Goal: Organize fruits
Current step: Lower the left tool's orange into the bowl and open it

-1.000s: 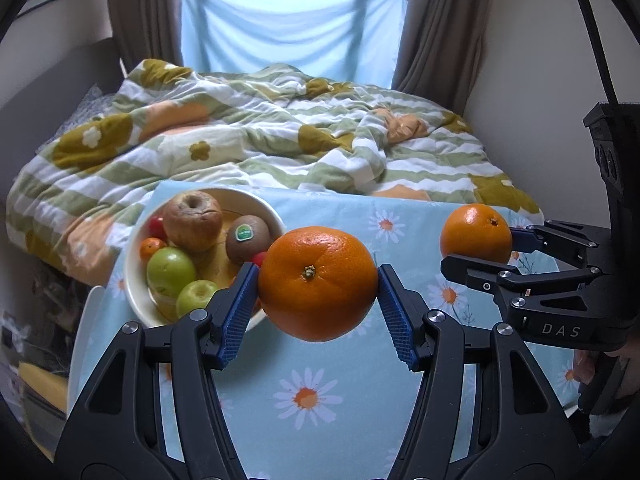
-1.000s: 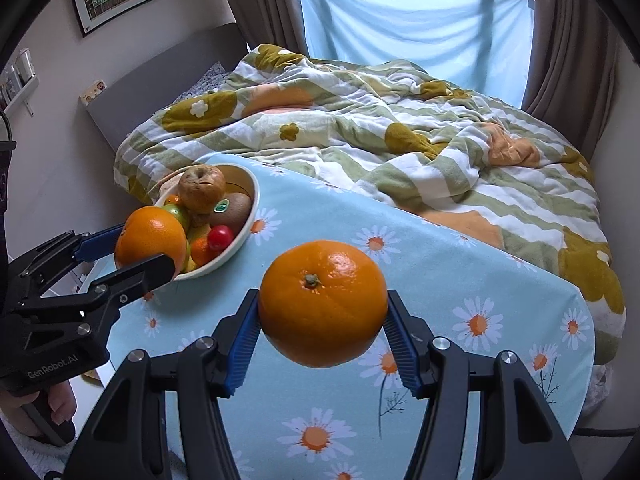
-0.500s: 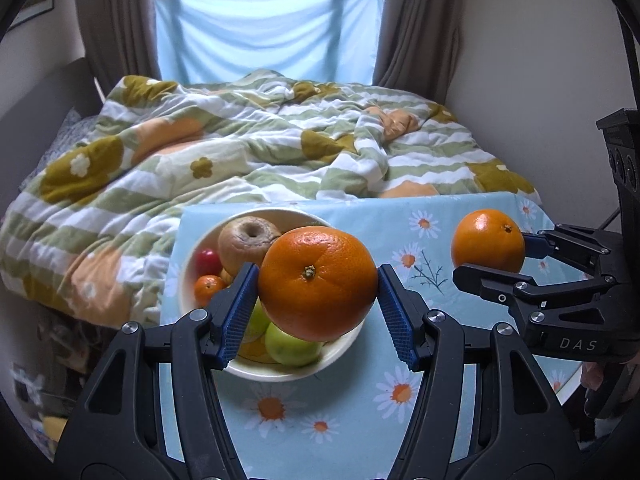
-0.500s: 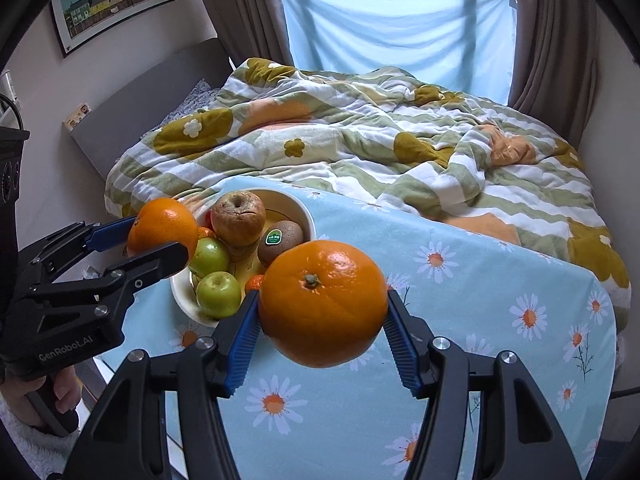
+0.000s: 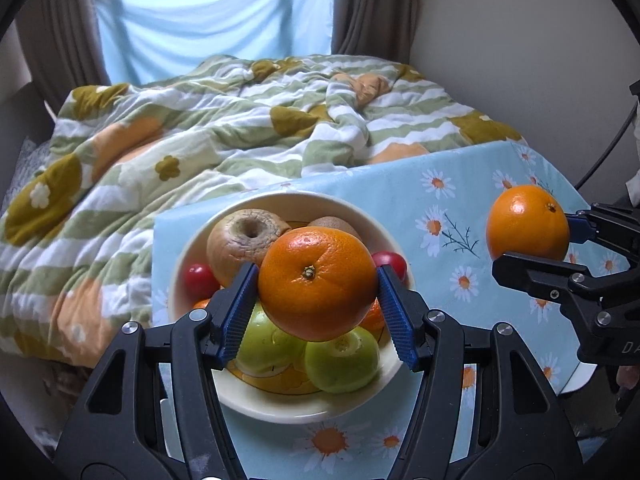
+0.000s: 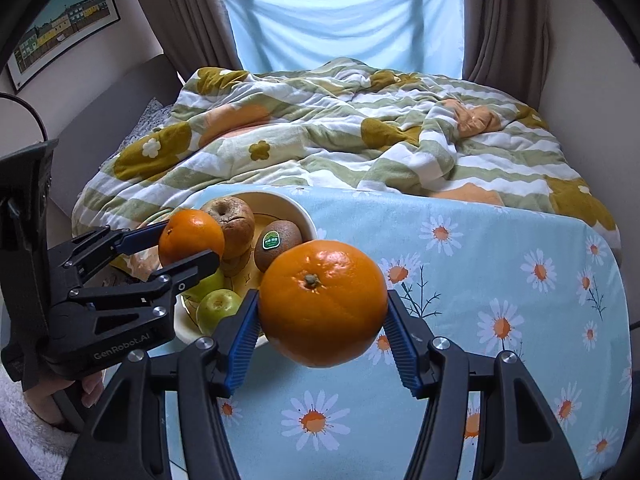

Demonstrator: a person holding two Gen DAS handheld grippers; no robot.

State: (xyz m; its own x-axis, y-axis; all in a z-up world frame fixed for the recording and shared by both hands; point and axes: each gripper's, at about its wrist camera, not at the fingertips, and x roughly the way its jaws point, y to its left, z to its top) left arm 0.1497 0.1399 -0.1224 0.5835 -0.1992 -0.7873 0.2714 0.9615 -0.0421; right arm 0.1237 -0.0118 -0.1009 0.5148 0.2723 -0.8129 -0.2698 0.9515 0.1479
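My left gripper (image 5: 316, 286) is shut on an orange (image 5: 317, 283) and holds it directly above the cream fruit bowl (image 5: 280, 204). The bowl holds a wrinkled apple (image 5: 244, 240), green apples (image 5: 342, 360), a kiwi (image 6: 278, 244) and small red fruits (image 5: 198, 280). My right gripper (image 6: 322, 306) is shut on a second orange (image 6: 322, 302), held above the daisy tablecloth (image 6: 500, 264) just right of the bowl. The left gripper and its orange (image 6: 191, 236) show in the right wrist view; the right gripper's orange (image 5: 527, 222) shows in the left wrist view.
The table stands against a bed with a green, white and orange flowered duvet (image 6: 340, 128). Walls close in on both sides, with curtains (image 6: 504, 20) and a window behind the bed. A framed picture (image 6: 60, 28) hangs on the left wall.
Both grippers have moved left with their oranges. The left orange has come over the bowl's middle, and the right orange has come closer to the bowl's right rim.
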